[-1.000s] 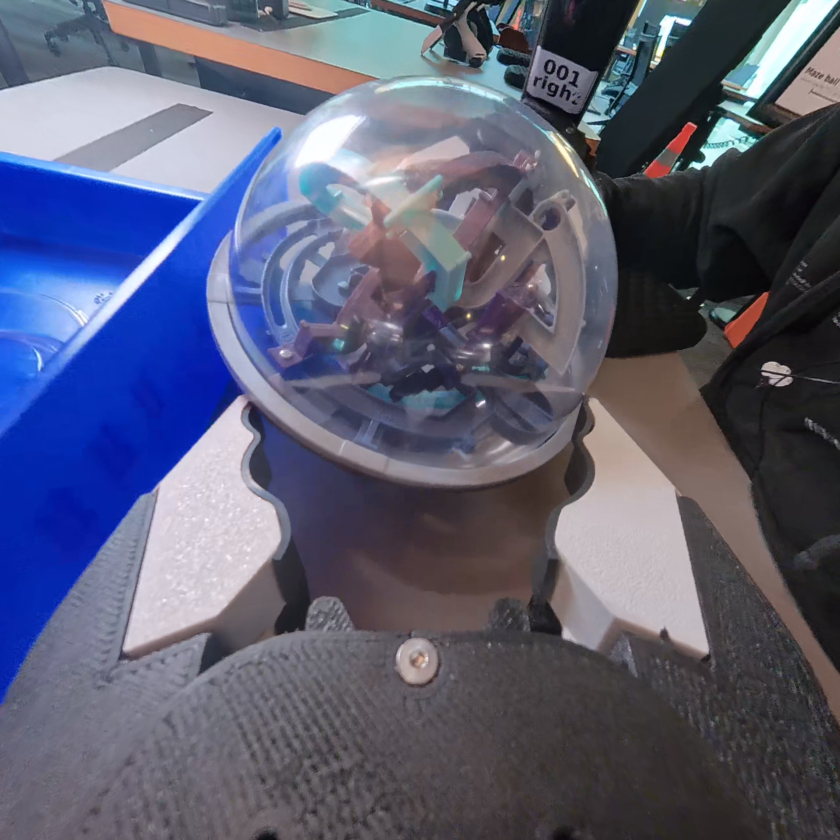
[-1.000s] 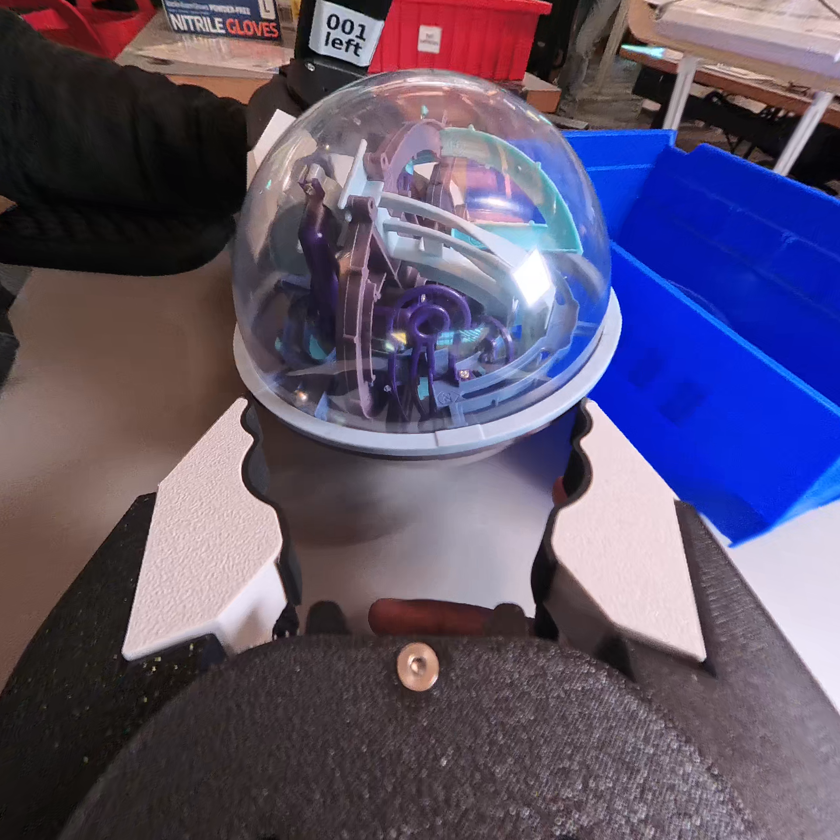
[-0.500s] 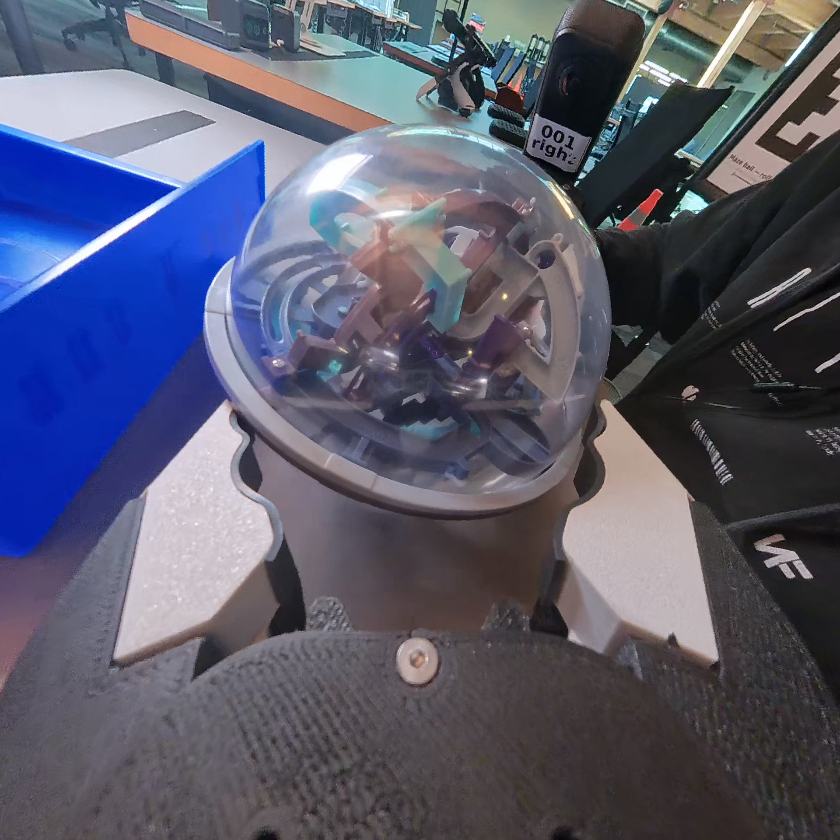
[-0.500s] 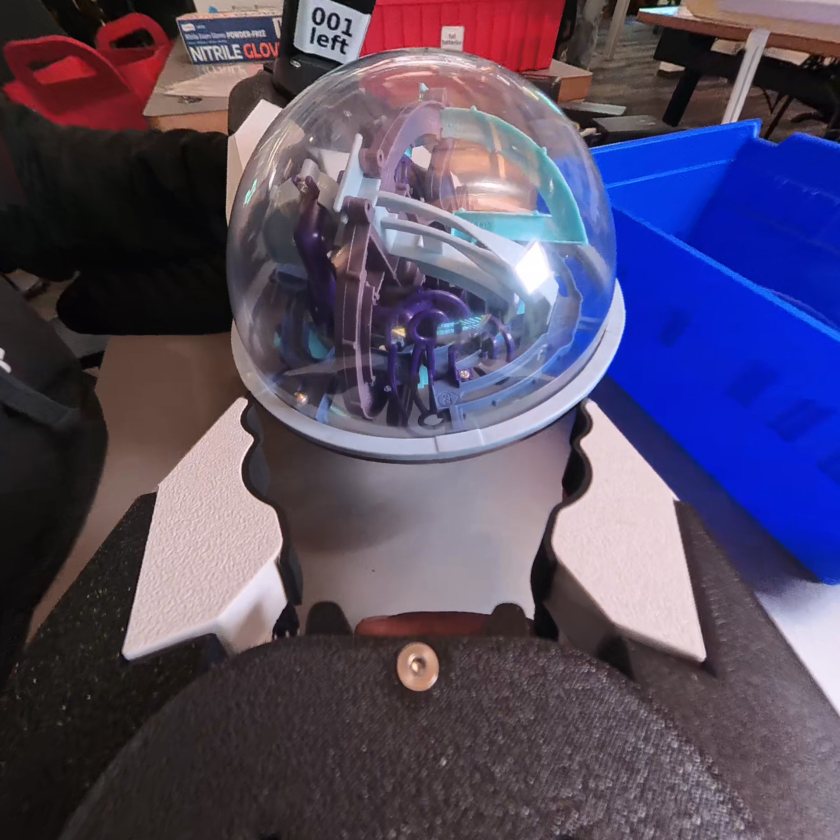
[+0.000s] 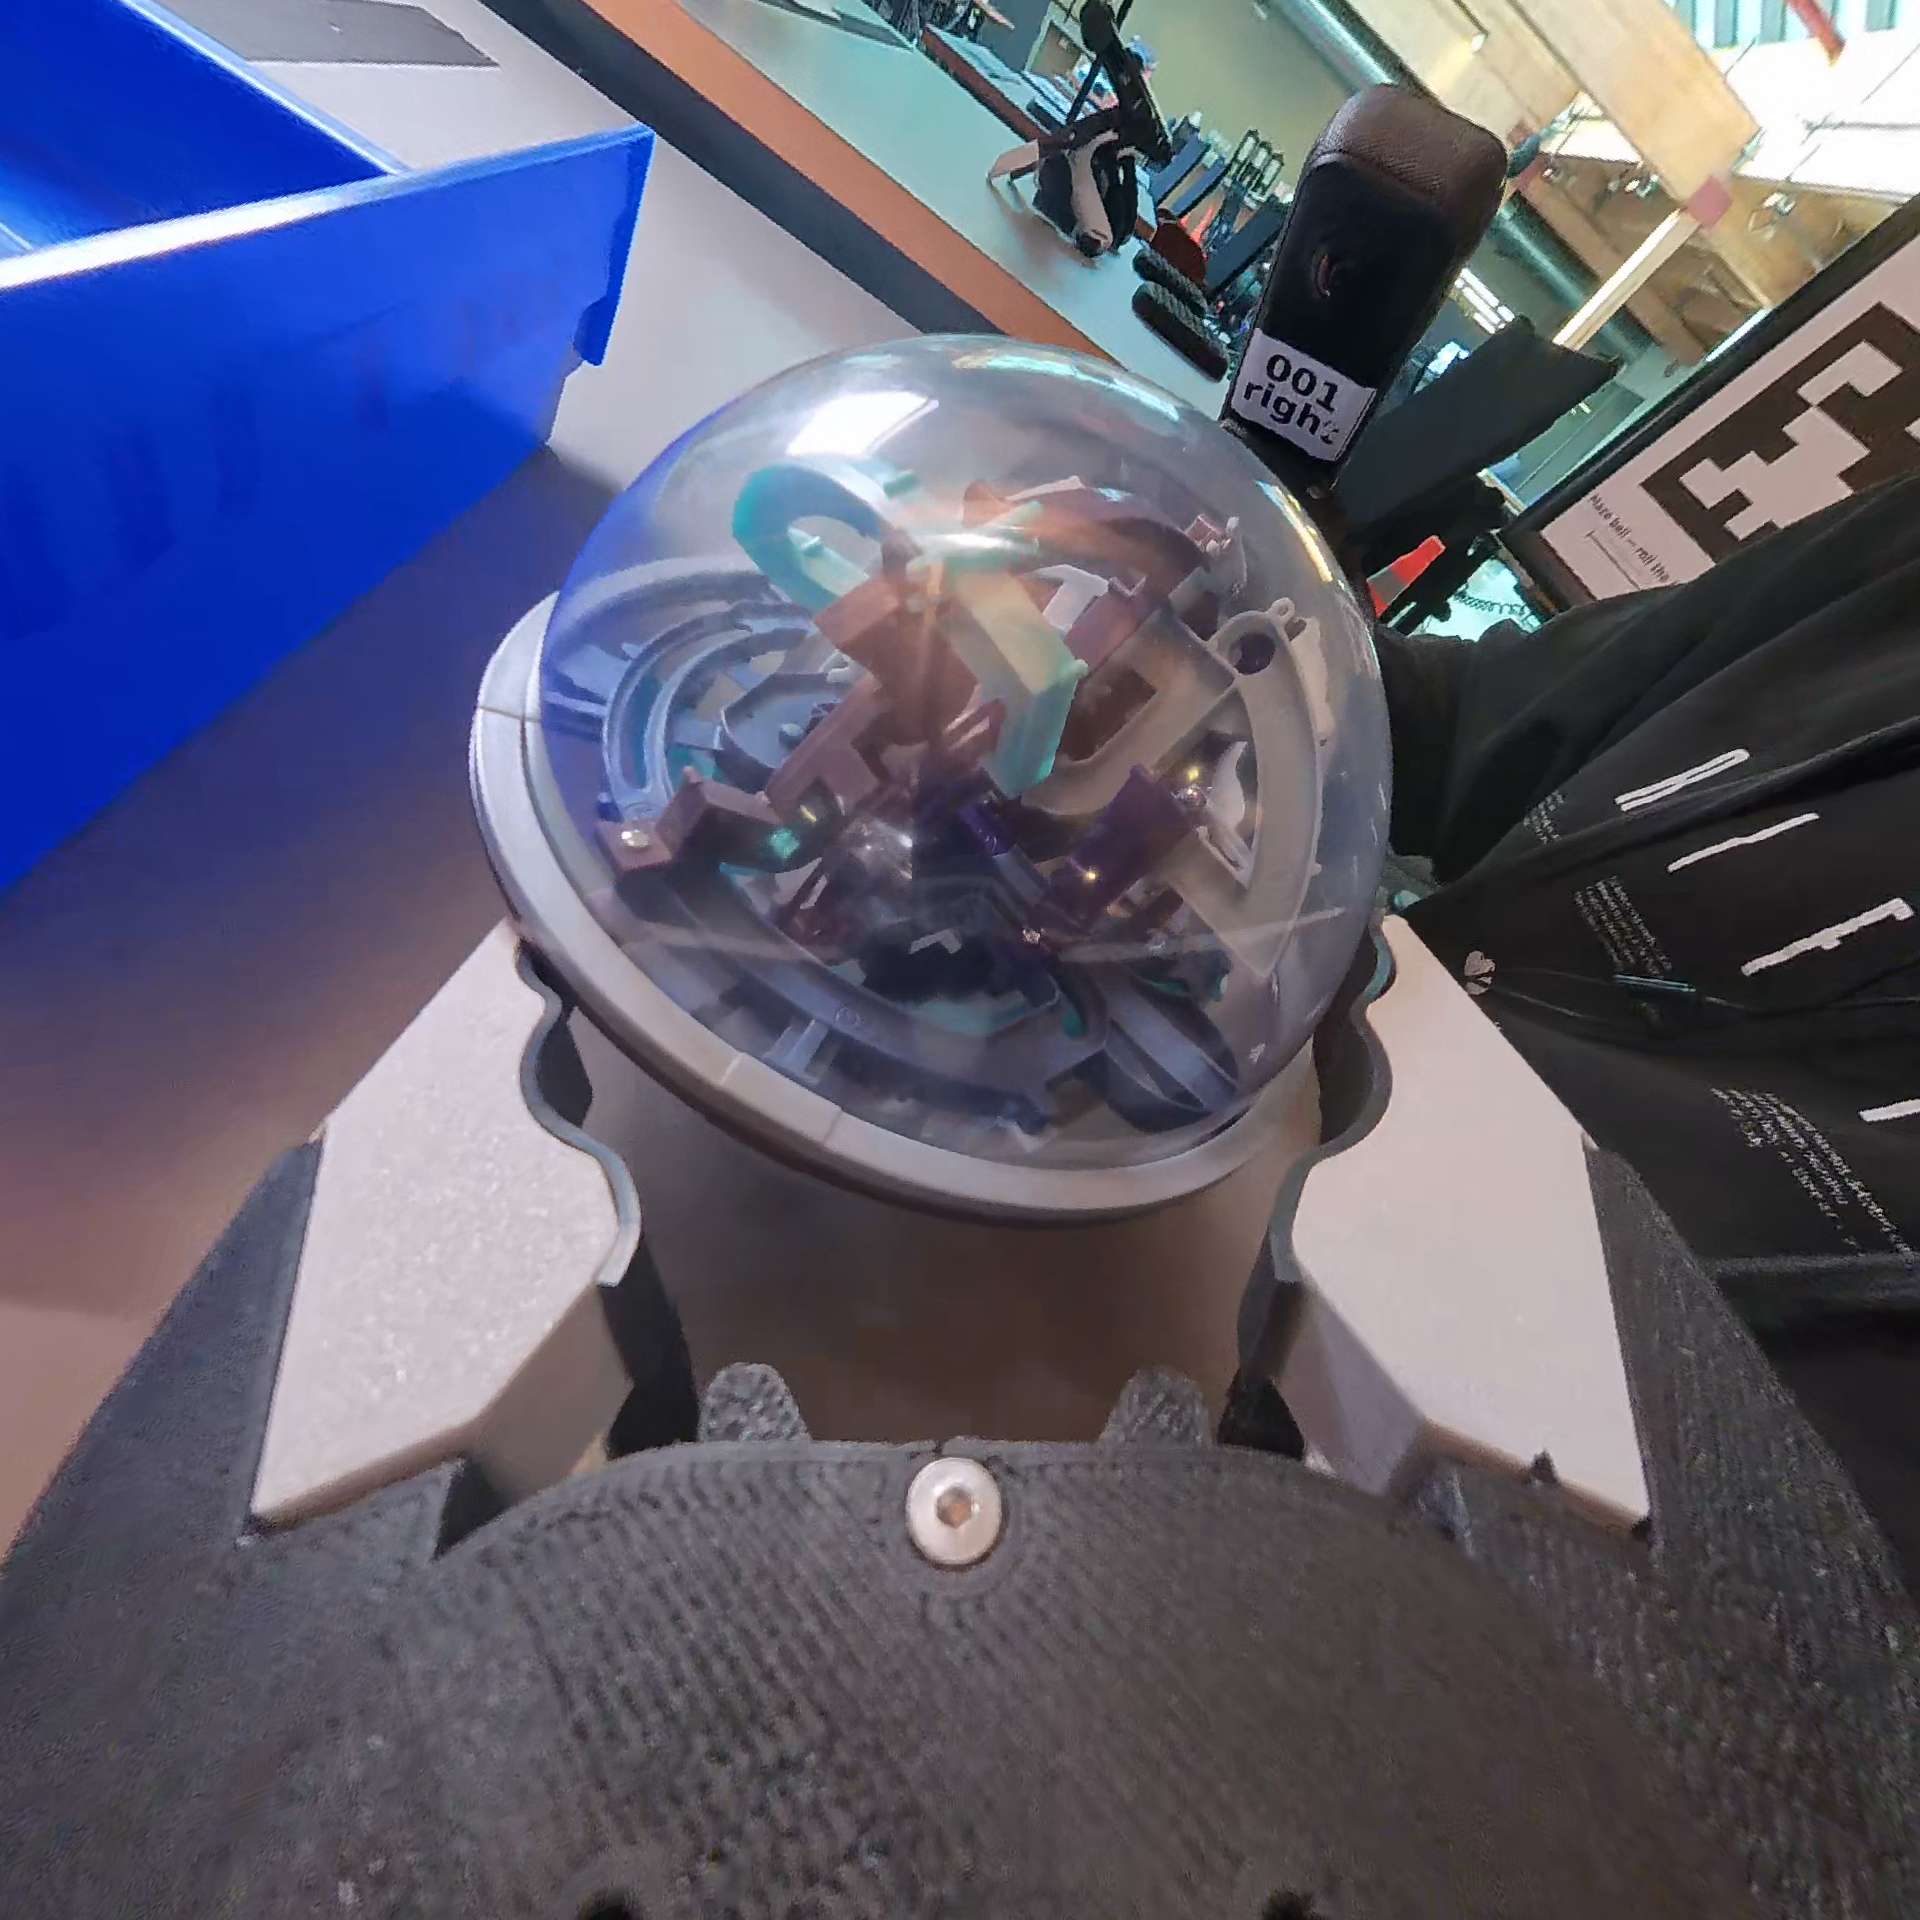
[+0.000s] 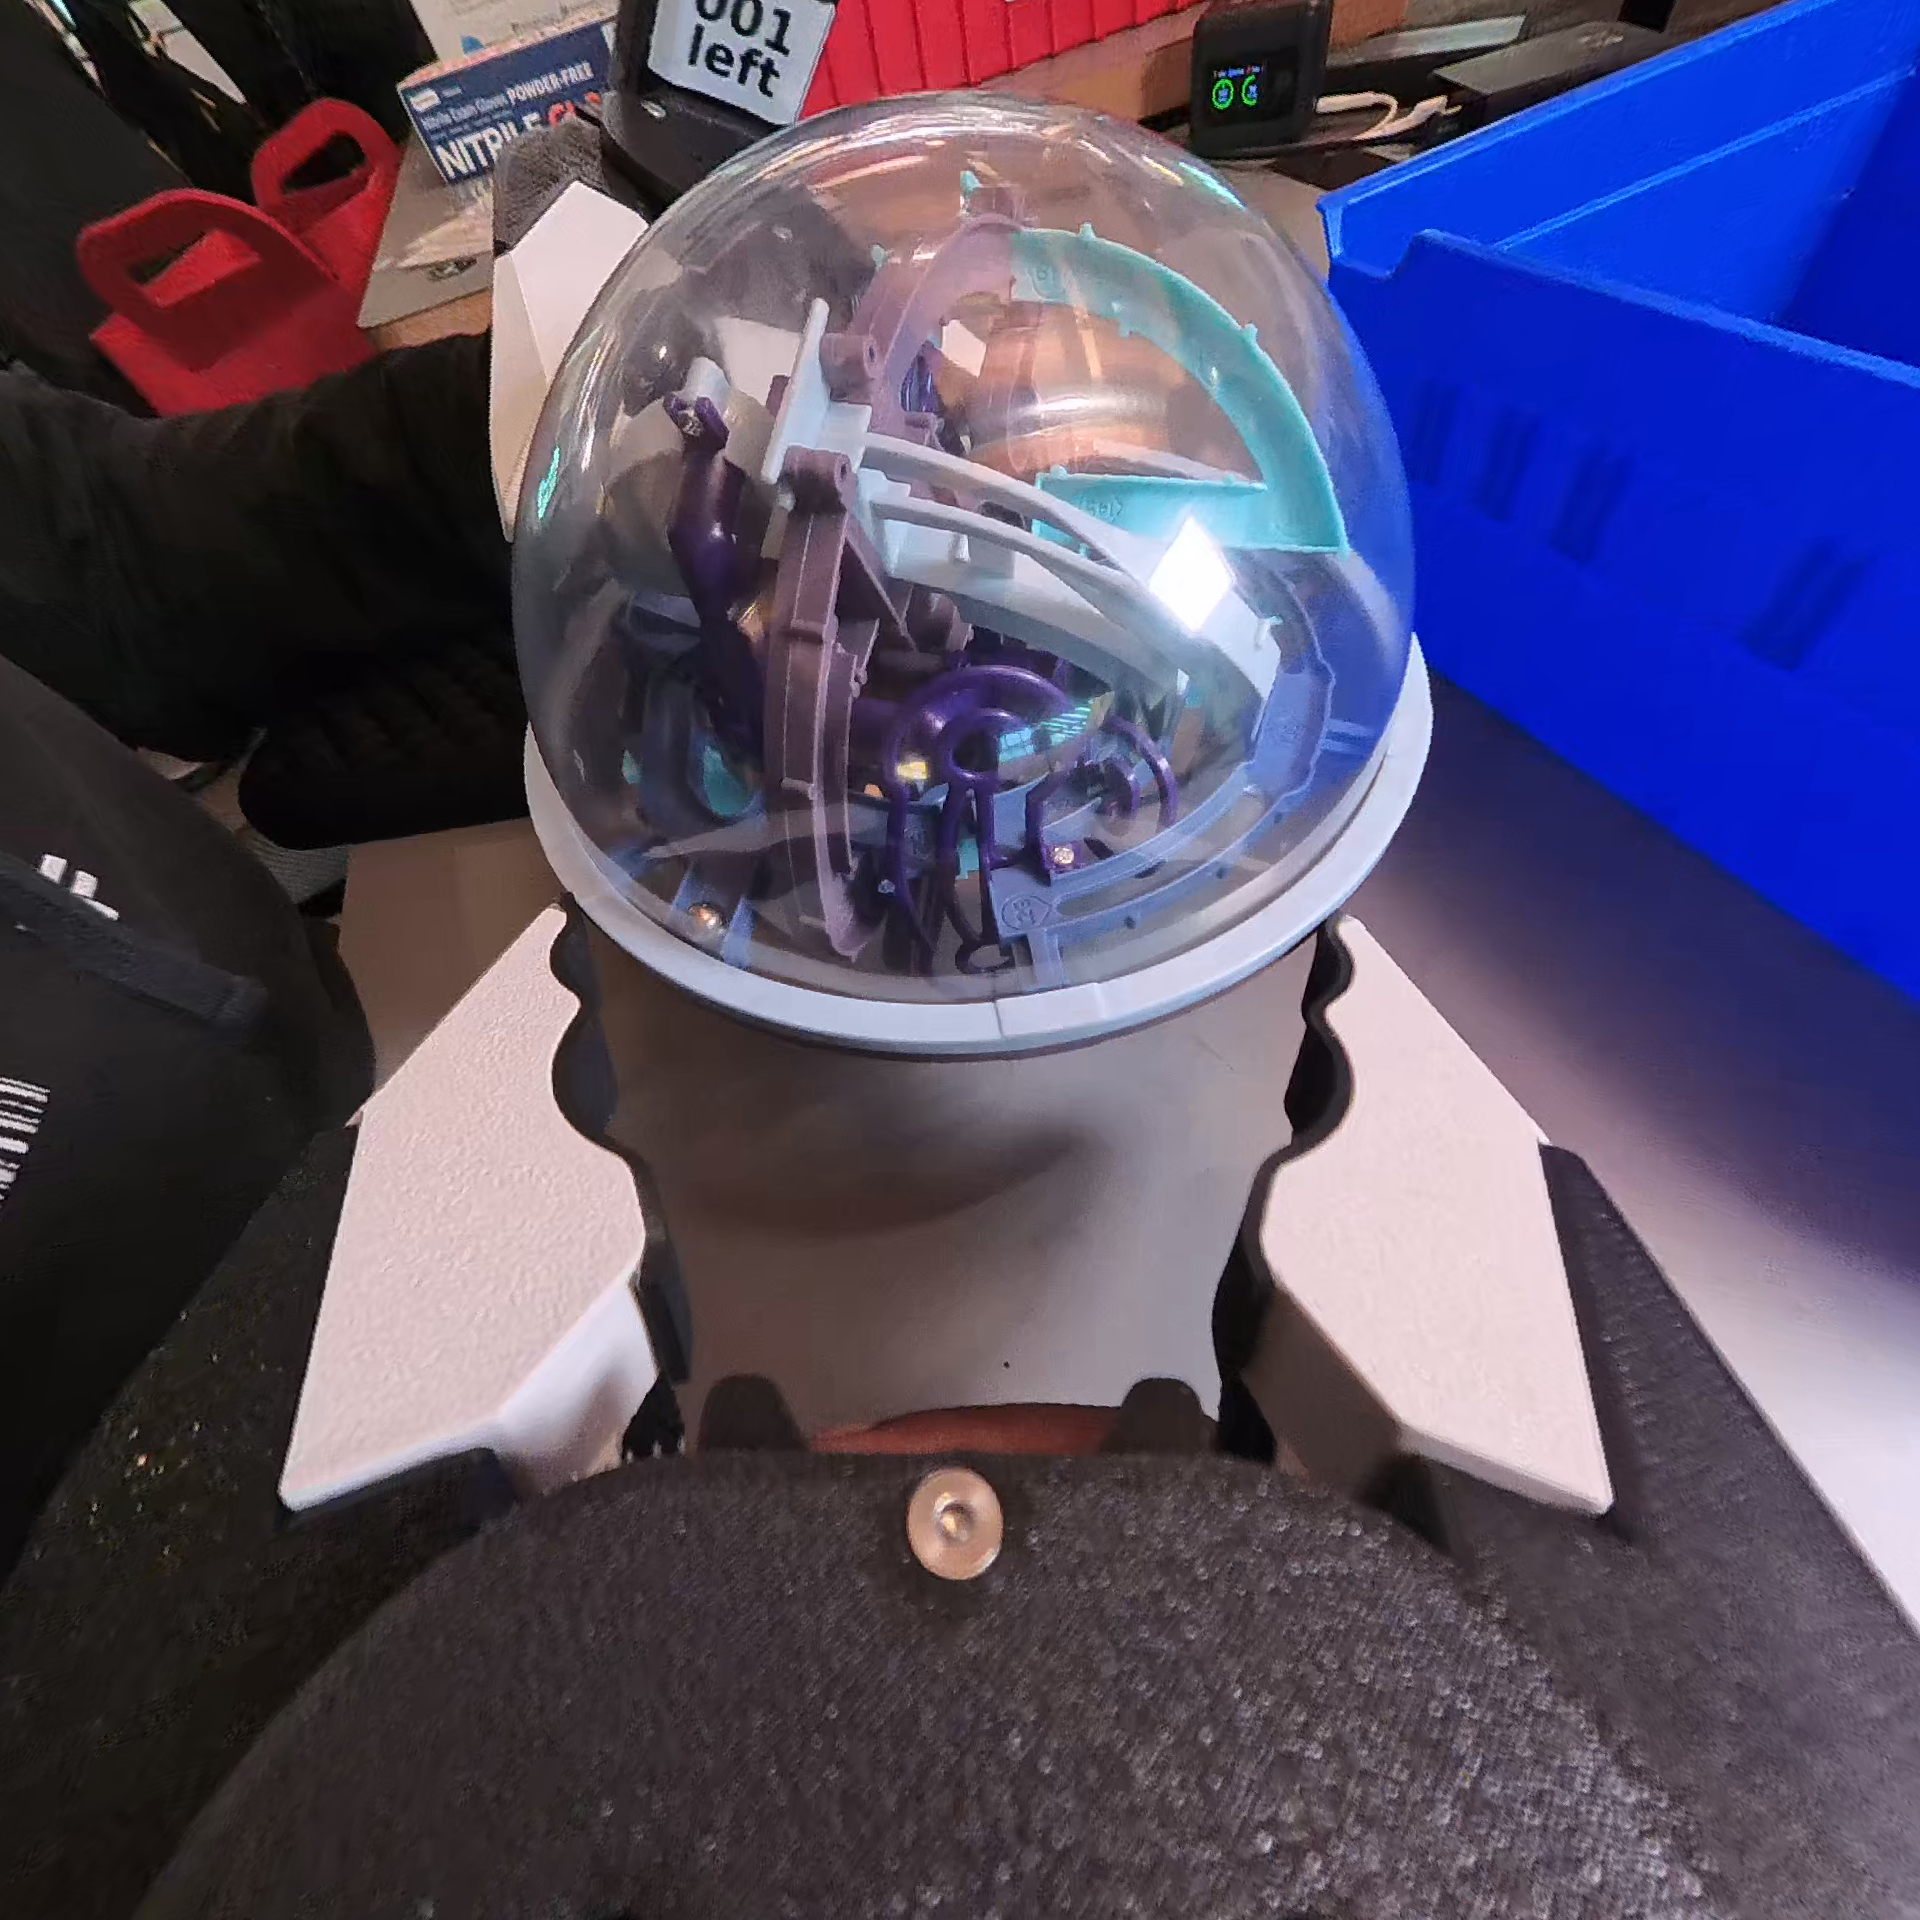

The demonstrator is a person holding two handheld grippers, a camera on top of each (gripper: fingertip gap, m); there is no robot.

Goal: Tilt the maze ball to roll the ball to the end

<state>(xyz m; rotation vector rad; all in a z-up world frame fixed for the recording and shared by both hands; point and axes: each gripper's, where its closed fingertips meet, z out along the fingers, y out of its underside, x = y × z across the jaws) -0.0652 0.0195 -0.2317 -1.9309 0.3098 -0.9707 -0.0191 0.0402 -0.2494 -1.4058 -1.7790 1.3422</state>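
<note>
Both grippers cradled the maze ball [image 5: 935, 758] between them, one from each side, facing each other across it. Left gripper [image 5: 951, 997] had its white fingers [image 5: 457, 1174] spread wide, the sphere's lower half sitting in the gap so that the grey equator ring [image 5: 582, 966] rested just above the tips. Right gripper [image 6: 956, 956] stood the same way, its fingers [image 6: 468, 1174] parted around the underside of the sphere and the pale ring [image 6: 831, 1008] riding over them. Neither pair looked pressed flat against the shell; they seemed to bear the sphere as an open fork, though the actual contact under the ring was hidden.

The sphere hung above the tan tabletop [image 5: 208, 987], near the blue bin [image 5: 260, 416] but apart from it. From the left camera its ring sloped, high toward the bin and lower toward the person's black sleeve [image 5: 1662, 727]; from the right camera it looked closer to level.

Straight ahead of each gripper lay the sphere, so any tilt would have to come from both wrists rolling together. Several small bright spots showed among the purple, teal and grey tracks [image 6: 935, 675], and I could not tell which was the steel ball, so how far the run had got was uncertain. Uneven rolling of the two hands could let the smooth shell slip off the forks.
</note>
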